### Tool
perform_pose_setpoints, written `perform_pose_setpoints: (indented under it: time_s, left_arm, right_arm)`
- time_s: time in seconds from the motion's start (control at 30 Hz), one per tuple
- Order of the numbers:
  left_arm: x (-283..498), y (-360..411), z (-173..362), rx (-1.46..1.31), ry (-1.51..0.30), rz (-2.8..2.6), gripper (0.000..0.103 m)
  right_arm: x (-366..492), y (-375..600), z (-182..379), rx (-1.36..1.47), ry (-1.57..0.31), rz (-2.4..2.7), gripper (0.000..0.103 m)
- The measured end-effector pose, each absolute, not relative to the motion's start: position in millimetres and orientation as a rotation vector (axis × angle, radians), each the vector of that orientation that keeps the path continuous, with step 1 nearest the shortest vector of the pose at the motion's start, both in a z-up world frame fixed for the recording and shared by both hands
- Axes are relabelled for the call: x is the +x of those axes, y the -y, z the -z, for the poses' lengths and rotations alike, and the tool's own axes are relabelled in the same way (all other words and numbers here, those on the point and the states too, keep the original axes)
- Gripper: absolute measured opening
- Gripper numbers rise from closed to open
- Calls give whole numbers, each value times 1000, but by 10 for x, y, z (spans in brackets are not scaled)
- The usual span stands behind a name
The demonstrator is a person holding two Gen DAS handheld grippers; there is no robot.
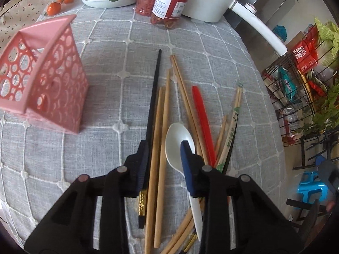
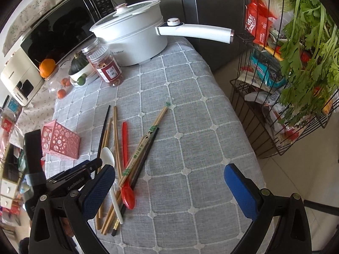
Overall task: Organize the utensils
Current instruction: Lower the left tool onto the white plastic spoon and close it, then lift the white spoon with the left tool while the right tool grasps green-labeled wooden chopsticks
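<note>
Spoon [image 1: 177,141] handle hidden behind open left claw [image 1: 166,150] straddling wooden chopsticks [image 1: 157,148]; right claw [image 2: 169,182] open, its fingers cut off.

The tablecloth [image 1: 118,97] is grey, coarse-woven cloth with raised white stitching. The pink basket [image 1: 53,84] is matt perforated plastic. The white spoon [image 1: 175,141] and red spoon [image 2: 127,194] are glossy plastic; the chopsticks [image 1: 163,127] look like bare matt wood.
</note>
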State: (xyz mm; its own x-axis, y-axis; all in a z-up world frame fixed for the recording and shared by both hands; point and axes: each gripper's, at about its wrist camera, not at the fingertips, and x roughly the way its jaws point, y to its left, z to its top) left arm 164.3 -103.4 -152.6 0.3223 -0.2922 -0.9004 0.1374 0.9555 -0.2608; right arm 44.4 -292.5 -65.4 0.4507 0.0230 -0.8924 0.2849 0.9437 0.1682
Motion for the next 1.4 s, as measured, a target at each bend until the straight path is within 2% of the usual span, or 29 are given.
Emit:
perform_pose_setpoints:
  time_s: [0.27, 0.47, 0.63, 0.7, 0.77, 0.9, 1.1, 1.23, 1.3, 1.37, 1.4]
  left_arm:
    - [1753, 1094, 1597, -127, -1187, 285, 3]
    - [1619, 1057, 1366, -80, -1097, 286, 2]
    - [1389, 900, 862, -49, -966, 301, 2]
    - [1254, 793, 634, -15, -899, 302, 2]
    - [1103, 685, 444, 29, -826, 299, 2]
    - [920, 448, 322, 64, -725, 288, 2]
    - [1048, 213, 438, -12, -762, 275, 2]
    - [1025, 123, 475, -24, -777, 269, 2]
    - [1019, 98, 480, -22, -777, 266, 2]
    - [1006, 76, 483, -16, -771, 256, 2]
    - [1001, 62, 475, -19, -769, 252, 2]
  right_arm:
    - [436, 2940, 668, 311, -1103, 157, 103]
    - [448, 2974, 711, 333, -1116, 158, 103]
    - [528, 3036, 841, 400, -1133, 126, 102]
    - [617, 3057, 945, 435, -1153, 95, 98]
    - [747, 3089, 1081, 487, -1181, 68, 85]
    - [1035, 3091, 1307, 553, -1203, 37, 68]
    - [1497, 3022, 1562, 498, -1214, 84, 49]
    - [1703, 2995, 1716, 474, -1215, 136, 30]
    - [1765, 2950, 1717, 442, -1199, 161, 25]
    - [1794, 2882, 1728, 414, -1195, 171, 12]
    - [1801, 2857, 1727, 401, -1186, 180, 12]
